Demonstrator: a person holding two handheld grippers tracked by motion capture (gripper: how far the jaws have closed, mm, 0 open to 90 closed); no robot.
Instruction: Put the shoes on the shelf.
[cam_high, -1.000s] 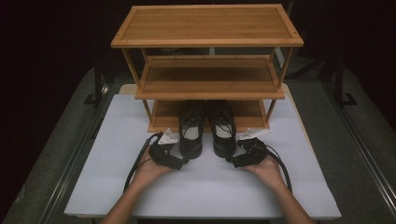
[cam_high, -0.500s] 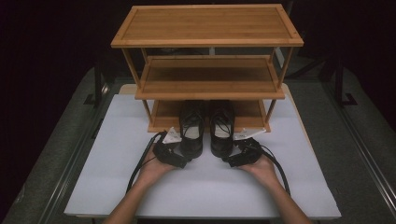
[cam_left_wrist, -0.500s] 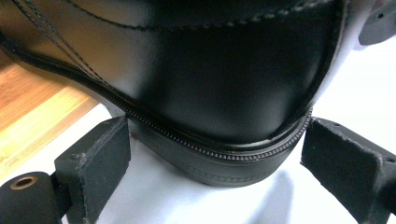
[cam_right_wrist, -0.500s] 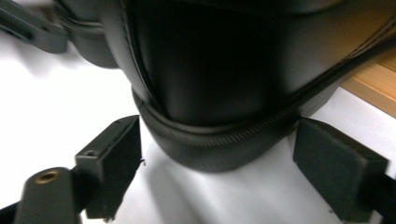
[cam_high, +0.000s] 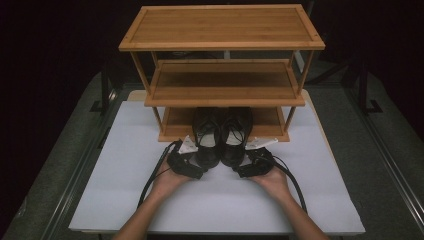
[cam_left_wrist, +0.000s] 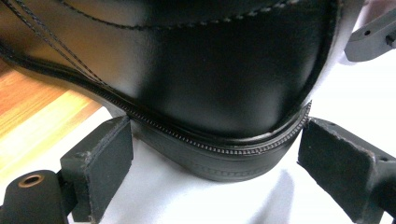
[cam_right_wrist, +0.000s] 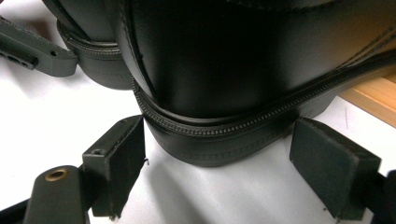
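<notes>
Forearms enter from the near table edge; the left gripper (cam_high: 192, 170) and right gripper (cam_high: 246, 169) rest on the white mat (cam_high: 125, 165), jaws spread wide around the heels of the left shoe (cam_high: 207, 137) and right shoe (cam_high: 236, 135), gripping nothing. Toes lie on the bottom tier of the bamboo rack (cam_high: 220, 30) beyond.

The middle shelf (cam_high: 224, 85) of the wooden rack hides the toes of both black shoes (cam_high: 222, 135) from above. In each claw's close view, the picture's edges cut off all but one shoe's heel (cam_left_wrist: 219, 93), and part of each pad.
</notes>
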